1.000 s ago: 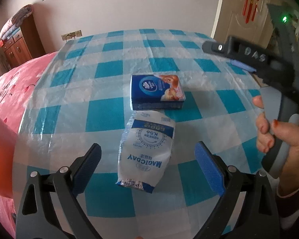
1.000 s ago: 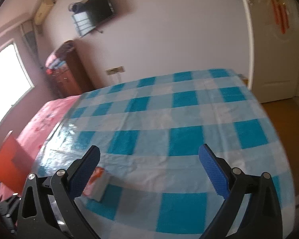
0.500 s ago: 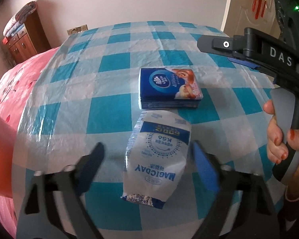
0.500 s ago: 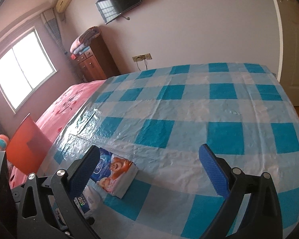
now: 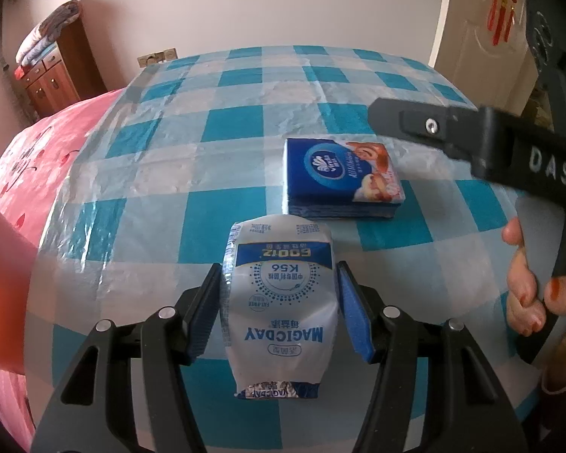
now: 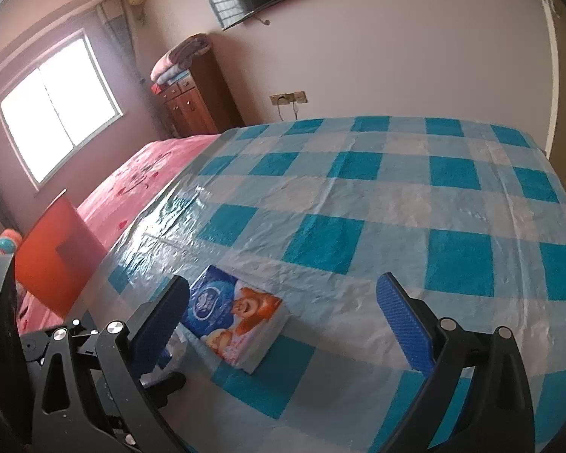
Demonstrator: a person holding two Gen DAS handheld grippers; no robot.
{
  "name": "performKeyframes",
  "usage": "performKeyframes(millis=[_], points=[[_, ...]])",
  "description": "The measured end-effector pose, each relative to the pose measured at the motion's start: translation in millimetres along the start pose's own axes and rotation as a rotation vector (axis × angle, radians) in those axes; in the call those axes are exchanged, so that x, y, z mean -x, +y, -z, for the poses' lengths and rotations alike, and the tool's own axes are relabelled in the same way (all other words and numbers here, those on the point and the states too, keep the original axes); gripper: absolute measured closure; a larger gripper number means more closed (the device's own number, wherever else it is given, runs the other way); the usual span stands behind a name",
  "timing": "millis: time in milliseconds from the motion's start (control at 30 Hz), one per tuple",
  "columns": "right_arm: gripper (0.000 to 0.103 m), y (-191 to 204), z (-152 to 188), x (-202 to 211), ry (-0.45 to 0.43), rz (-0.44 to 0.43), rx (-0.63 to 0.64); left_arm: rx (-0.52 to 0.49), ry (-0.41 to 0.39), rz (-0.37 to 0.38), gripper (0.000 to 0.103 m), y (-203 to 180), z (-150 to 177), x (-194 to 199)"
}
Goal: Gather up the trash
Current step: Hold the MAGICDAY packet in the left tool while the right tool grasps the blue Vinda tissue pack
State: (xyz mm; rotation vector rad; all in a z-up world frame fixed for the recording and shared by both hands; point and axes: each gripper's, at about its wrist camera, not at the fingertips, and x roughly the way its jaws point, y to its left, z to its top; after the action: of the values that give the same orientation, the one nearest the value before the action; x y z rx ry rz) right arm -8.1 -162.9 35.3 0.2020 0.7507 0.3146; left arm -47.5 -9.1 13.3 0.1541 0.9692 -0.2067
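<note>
A white and blue MAGICDAY milk pouch (image 5: 279, 302) lies on the checked table cover (image 5: 215, 143). My left gripper (image 5: 279, 309) is shut on it, with a blue pad against each side. A blue tissue pack (image 5: 343, 177) lies just beyond the pouch; it also shows in the right wrist view (image 6: 234, 321). My right gripper (image 6: 283, 324) is open and empty, held above the table with its left finger over the tissue pack. Its black body (image 5: 509, 151) crosses the right of the left wrist view.
A red bin (image 6: 56, 260) stands at the table's left edge beside a pink bed (image 6: 132, 185). A wooden cabinet (image 6: 196, 98) stands at the back wall. A door (image 5: 483, 22) is at the back right.
My left gripper moved forward around the milk pouch and closed on it. My right gripper swung left, bringing the tissue pack into its view.
</note>
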Motion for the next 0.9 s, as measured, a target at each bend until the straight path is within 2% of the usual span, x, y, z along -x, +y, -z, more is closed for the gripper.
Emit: performKeyframes(millis=[467,733,900], points=[[0.005,25,10,-16,0.096,-0.048,0.084,0.081,-0.012,-0.079,0.043,29,1,1],[0.005,36,15,-22,0.164,-0.131,0.096,0.123,-0.023,-0.092,0.043,45,1,0],[0.005,40,15,-23,0.198,-0.243,0.080,0.129,-0.029,-0.089,0.043,49,2,0]])
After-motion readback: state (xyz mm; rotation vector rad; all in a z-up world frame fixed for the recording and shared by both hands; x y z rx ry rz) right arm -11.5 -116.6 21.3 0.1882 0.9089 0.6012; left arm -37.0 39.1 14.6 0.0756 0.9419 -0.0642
